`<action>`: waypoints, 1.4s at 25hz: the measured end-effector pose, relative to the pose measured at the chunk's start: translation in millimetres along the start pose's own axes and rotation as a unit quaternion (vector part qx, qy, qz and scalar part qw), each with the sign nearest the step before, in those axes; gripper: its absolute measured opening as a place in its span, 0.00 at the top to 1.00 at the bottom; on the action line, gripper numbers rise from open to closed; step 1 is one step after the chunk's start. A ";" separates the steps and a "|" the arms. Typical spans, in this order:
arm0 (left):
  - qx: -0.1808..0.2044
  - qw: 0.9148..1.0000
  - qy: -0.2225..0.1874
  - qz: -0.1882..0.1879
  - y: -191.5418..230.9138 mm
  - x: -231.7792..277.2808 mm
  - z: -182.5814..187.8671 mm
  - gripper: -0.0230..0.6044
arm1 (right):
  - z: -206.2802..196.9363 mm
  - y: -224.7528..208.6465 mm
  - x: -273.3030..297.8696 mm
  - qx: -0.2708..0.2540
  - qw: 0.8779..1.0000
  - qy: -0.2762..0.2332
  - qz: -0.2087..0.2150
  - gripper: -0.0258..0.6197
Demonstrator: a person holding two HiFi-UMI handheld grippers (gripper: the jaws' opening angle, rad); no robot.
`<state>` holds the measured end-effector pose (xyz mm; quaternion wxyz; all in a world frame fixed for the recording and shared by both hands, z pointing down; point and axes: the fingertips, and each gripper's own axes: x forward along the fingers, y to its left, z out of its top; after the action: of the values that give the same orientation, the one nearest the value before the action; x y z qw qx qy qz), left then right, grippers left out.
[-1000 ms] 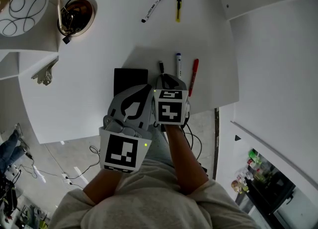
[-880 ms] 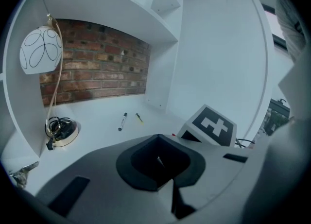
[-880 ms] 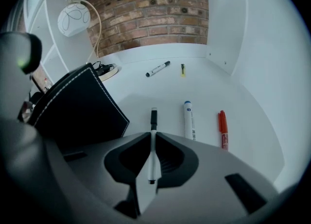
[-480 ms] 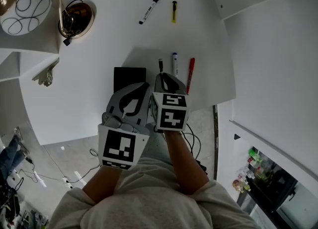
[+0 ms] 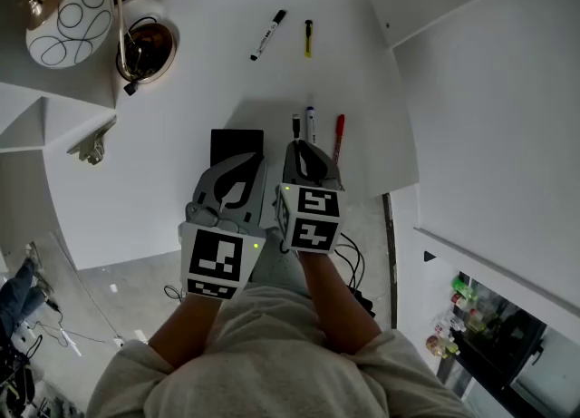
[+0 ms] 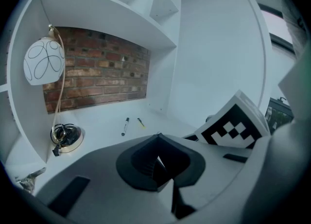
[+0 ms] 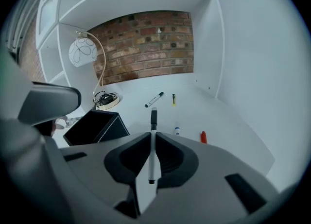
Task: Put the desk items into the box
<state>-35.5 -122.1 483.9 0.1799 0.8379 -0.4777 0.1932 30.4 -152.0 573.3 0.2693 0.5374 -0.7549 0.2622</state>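
Marker (image 7: 153,121) is pinched in the right gripper (image 7: 153,133); left gripper (image 6: 159,136) closed, empty.

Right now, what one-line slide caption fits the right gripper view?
Right gripper shut on a slim black-capped white marker, over the white desk, open black box to its left.

Five pens (image 5: 268,35) (image 5: 308,38) (image 5: 295,125) (image 5: 311,123) (image 5: 339,138), one black box (image 5: 236,144), one lamp (image 5: 68,22)

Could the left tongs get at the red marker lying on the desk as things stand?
Probably not directly: the right tongs, shut on a black-capped marker, sit between the left tongs and the red marker. The left tongs would have to pass over or round them.
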 end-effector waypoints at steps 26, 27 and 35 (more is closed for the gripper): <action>0.034 0.993 -0.111 0.032 -4.7 -54.1 61.1 0.96 | 80.4 32.3 -90.7 -0.070 0.970 -0.229 0.034 0.89; 0.031 0.992 -0.116 0.033 -4.1 -55.6 62.1 0.96 | 83.5 35.4 -93.6 -0.071 0.968 -0.238 0.042 0.89; 0.032 0.990 -0.130 0.044 4.2 -69.6 63.1 0.96 | 100.8 61.6 -110.3 -0.079 0.952 -0.283 0.087 0.89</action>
<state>-62.2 -103.9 395.6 0.0809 0.8391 -0.5276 0.1052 -10.2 -129.6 418.5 0.0621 0.4986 -0.8625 0.0607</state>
